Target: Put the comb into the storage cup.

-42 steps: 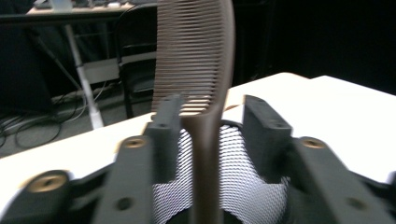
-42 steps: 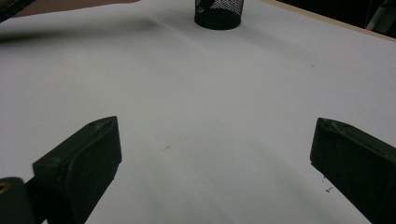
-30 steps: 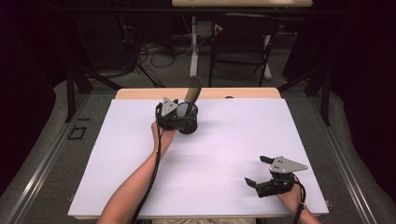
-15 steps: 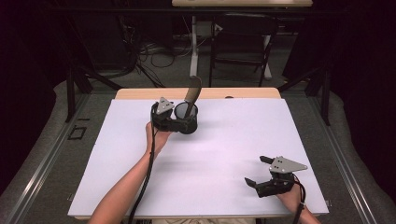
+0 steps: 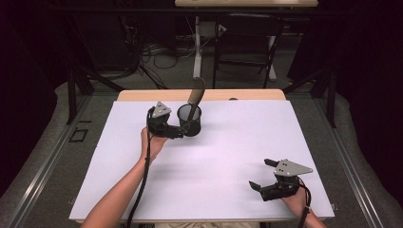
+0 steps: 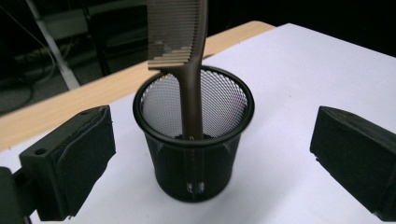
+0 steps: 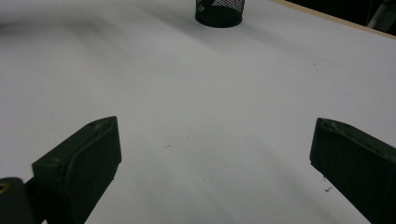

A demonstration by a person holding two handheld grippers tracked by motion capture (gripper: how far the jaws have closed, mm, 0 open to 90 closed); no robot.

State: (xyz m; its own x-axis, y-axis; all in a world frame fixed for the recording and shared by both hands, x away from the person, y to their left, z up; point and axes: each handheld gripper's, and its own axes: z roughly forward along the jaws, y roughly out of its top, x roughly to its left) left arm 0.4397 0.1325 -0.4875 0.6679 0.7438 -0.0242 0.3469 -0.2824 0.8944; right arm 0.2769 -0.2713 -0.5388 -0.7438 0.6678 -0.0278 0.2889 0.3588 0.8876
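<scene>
Left gripper (image 6: 205,154) jaws wide, just opening, clear of mesh cup (image 6: 194,140).

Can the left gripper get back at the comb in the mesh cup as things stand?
Probably yes. The left gripper, whose jaws have just been opening, stands open right beside the mesh cup, nothing between them. The comb stands upright with its toothed end well above the rim, free to grasp.
</scene>
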